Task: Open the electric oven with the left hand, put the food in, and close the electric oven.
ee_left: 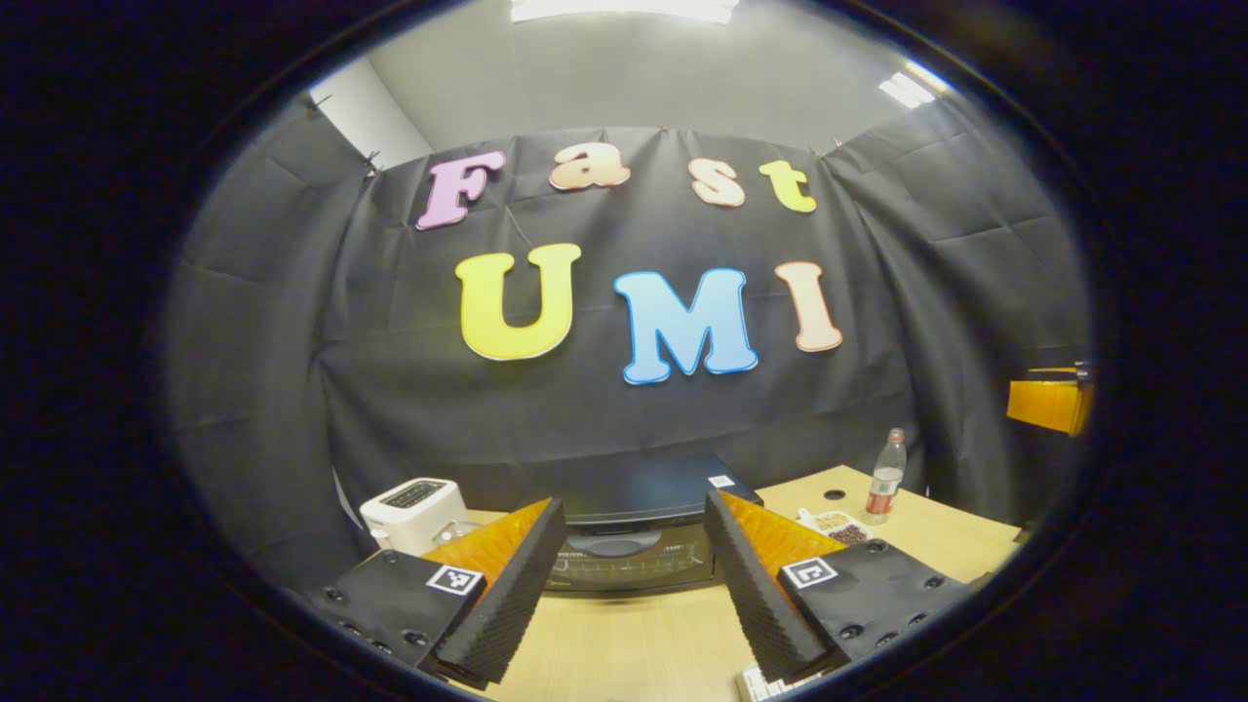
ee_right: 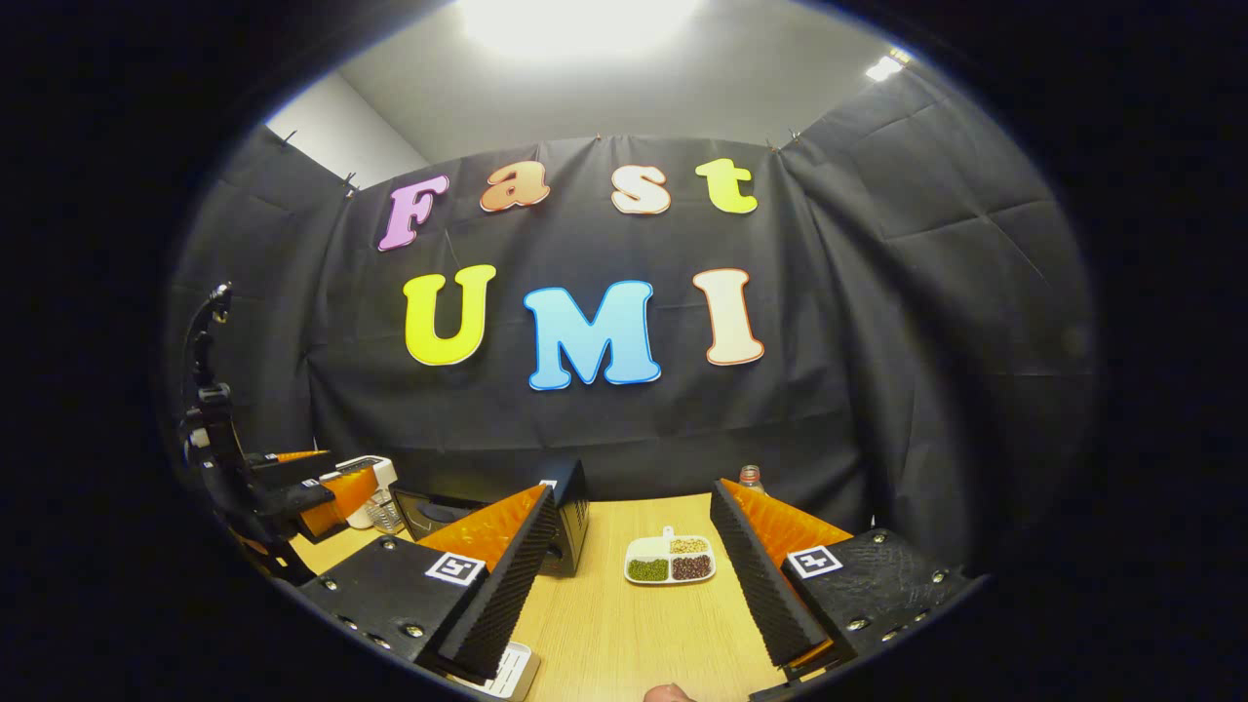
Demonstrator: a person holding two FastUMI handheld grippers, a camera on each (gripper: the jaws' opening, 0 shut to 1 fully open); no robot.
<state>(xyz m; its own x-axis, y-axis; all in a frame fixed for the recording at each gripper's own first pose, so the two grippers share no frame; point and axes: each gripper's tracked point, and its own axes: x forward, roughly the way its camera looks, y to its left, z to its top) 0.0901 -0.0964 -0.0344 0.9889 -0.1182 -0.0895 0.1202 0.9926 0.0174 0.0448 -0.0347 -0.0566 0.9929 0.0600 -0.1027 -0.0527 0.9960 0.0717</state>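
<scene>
- One black oven [ee_left: 634, 531] on the wooden table [ee_right: 624, 624].
- One white toaster [ee_left: 414, 512].
- One plastic bottle [ee_left: 885, 478] with a red label.
- One white food tray [ee_right: 671, 561] with three compartments.
- Two grippers: left gripper [ee_left: 634, 585], right gripper [ee_right: 634, 585].

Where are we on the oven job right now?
Nothing looks done yet. The black electric oven has its door shut. The left tool is open, facing the door but holding nothing. The right tool is open over the white divided dish of beans. Left: opening, loading, closing.
</scene>
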